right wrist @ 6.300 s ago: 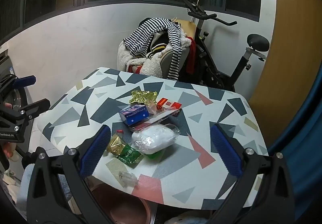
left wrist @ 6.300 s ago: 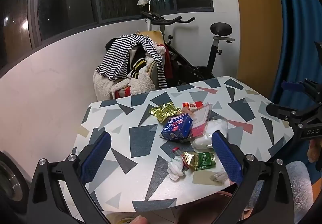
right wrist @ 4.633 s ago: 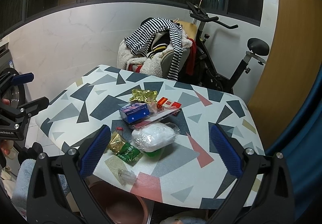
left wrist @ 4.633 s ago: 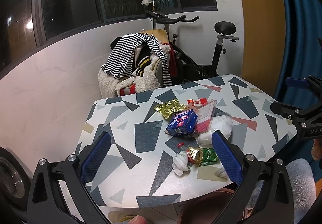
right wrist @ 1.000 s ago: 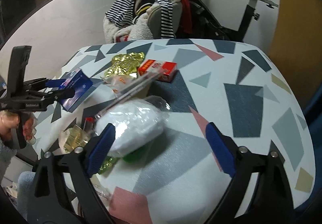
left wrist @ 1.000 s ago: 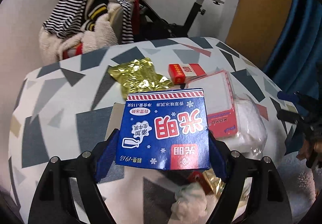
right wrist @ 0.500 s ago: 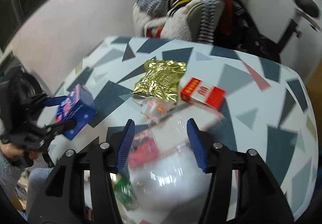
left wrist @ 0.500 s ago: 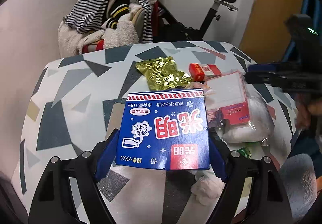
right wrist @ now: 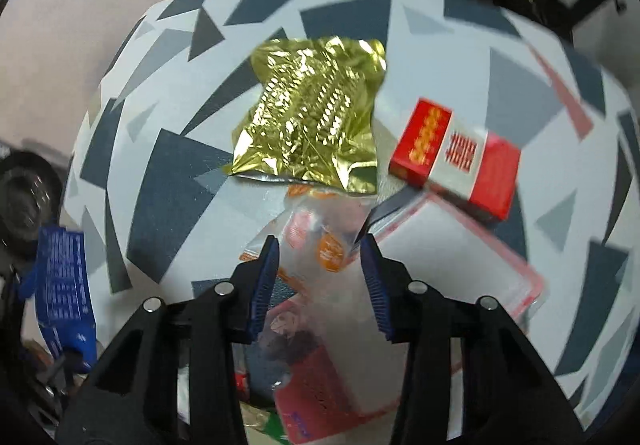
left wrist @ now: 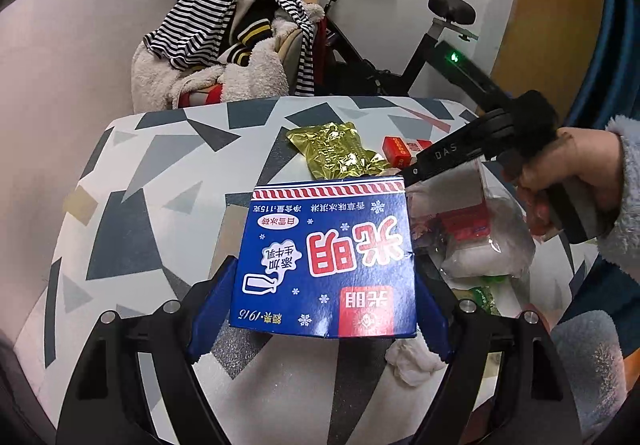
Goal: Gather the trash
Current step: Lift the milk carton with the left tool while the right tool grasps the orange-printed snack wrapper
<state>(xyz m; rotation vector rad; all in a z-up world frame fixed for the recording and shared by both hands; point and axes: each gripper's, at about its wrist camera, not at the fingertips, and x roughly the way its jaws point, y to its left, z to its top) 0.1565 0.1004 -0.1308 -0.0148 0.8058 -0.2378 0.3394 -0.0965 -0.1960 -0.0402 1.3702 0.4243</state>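
Triangle-patterned table [right wrist: 168, 181], rounded, strewn with trash. Since a second ago: right gripper [right wrist: 318, 249] swung down over the pile, jaws just narrowed, now astride a clear crinkly packet [right wrist: 320, 233]; pad contact unclear. Left gripper [left wrist: 322, 305] lifted slightly, wide jaws clamped on a blue carton [left wrist: 326, 257], held above the table. Crumpled gold foil [right wrist: 312, 117] and glossy red box [right wrist: 456, 161] beyond, flat on the top.

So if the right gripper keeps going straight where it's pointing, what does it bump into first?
Probably the clear wrapper with orange print. The right gripper points steeply down at it, its jaws, just closing, either side. The gold foil bag lies beyond. Depth is hard to judge.
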